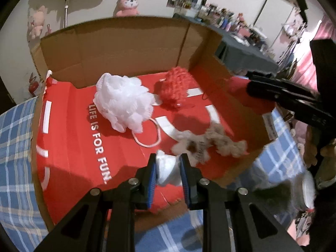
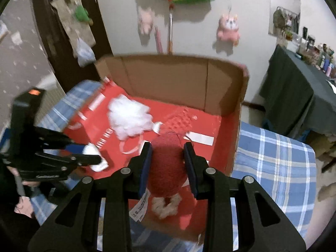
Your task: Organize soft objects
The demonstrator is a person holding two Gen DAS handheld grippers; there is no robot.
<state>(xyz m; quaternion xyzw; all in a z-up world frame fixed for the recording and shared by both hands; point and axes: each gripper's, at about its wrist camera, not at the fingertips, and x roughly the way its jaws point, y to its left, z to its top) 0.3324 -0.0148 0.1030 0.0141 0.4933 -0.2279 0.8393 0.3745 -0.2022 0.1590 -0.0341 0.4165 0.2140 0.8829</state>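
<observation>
Soft red plush toy (image 2: 167, 166) clamped in my right gripper (image 2: 168, 147), over the red-lined cardboard box's (image 2: 168, 79) near edge; left gripper (image 1: 168, 166) pinches a small white soft lump (image 1: 168, 168), also above the box floor.

A lived-in bedroom at home. Pink plush toys (image 2: 228, 29) hang on the pale wall, a blue plaid sheet (image 2: 275, 159) covers the bed, and a dark-draped side table (image 2: 294, 96) holds crowded bottles and trinkets

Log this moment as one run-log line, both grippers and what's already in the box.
left gripper: shut on small white soft item | right gripper: shut on red plush | cardboard box: holds white mesh pouf, red knit item, beige scrunchie
</observation>
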